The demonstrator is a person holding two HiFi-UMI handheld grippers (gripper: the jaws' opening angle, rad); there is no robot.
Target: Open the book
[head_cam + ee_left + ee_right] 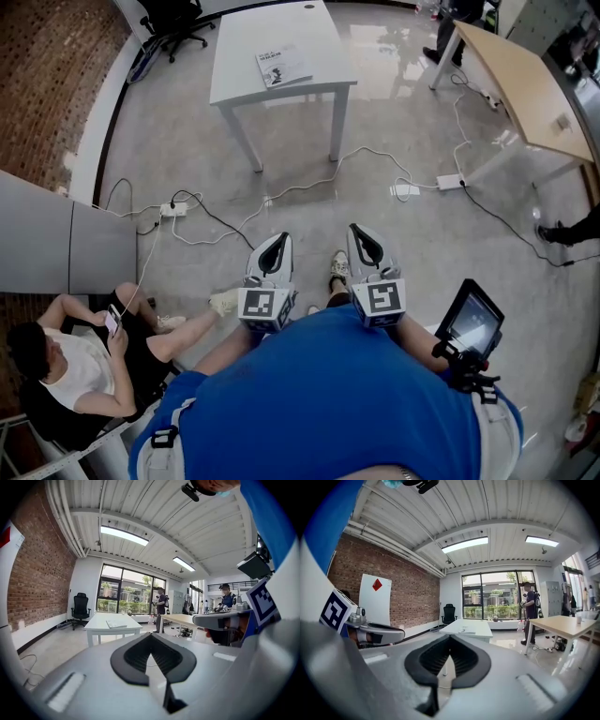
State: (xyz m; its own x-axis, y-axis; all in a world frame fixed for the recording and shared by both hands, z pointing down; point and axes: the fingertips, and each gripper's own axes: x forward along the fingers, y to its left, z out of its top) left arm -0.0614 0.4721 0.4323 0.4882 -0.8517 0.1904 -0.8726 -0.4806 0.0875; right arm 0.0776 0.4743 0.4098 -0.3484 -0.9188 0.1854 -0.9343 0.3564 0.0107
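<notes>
The book (282, 66), closed with a pale printed cover, lies near the front edge of a white table (272, 28) far across the floor from me. It also shows small in the left gripper view, book (116, 623), and in the right gripper view, book (468, 630). My left gripper (277, 238) and right gripper (360, 230) are held side by side close to my body, pointing toward the table and well short of it. Both are shut with nothing between the jaws, as seen at the left gripper (150, 637) and the right gripper (449, 639).
Cables and power strips (172, 208) trail over the floor between me and the table. A person sits with a phone (66, 361) at lower left beside a grey partition (56, 234). A wooden table (525, 84) stands at right, an office chair (178, 23) at the back.
</notes>
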